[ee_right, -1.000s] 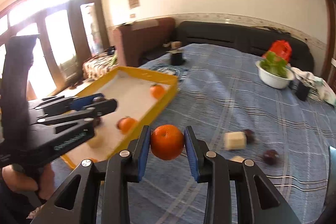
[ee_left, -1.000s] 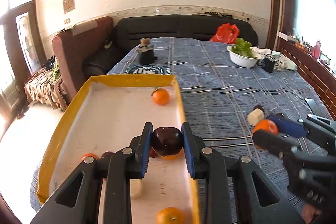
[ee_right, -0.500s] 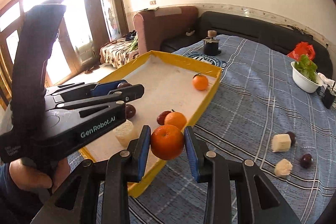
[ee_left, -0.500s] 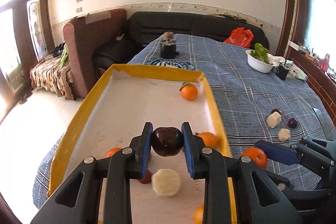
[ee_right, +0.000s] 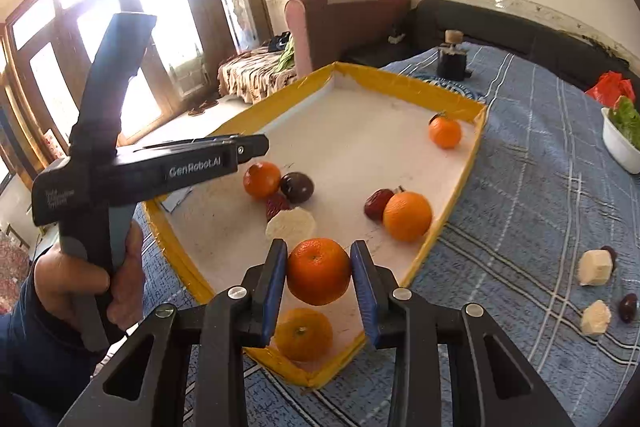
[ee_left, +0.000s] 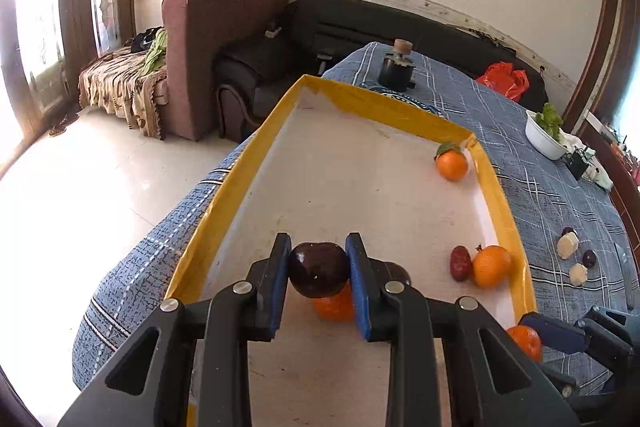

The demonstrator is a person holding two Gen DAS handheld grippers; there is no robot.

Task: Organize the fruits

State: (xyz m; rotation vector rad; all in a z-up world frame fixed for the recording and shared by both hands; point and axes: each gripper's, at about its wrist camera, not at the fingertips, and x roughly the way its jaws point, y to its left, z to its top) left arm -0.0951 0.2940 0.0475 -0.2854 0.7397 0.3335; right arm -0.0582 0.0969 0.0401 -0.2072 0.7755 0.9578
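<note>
My left gripper [ee_left: 319, 273] is shut on a dark purple plum [ee_left: 319, 269] and holds it above the near left part of the yellow-rimmed tray [ee_left: 236, 179]. My right gripper [ee_right: 319, 271] is shut on an orange [ee_right: 319, 271] above the tray's near corner [ee_right: 308, 375]. In the tray lie several oranges [ee_right: 407, 215], a dark plum [ee_right: 297, 187], red dates [ee_right: 377, 203] and a white round piece [ee_right: 291, 225]. The left gripper also shows from the side in the right wrist view [ee_right: 256, 147].
On the blue checked cloth right of the tray lie two white chunks [ee_right: 595, 267] and two dark fruits [ee_right: 628, 307]. A white bowl of greens [ee_left: 544, 135] and a dark jar with a cork [ee_left: 397, 69] stand farther back. Sofas and floor lie beyond the table's left edge.
Both grippers have moved left over the tray, each still holding its fruit. The right gripper's orange now hangs above the tray's near corner instead of over the cloth.
</note>
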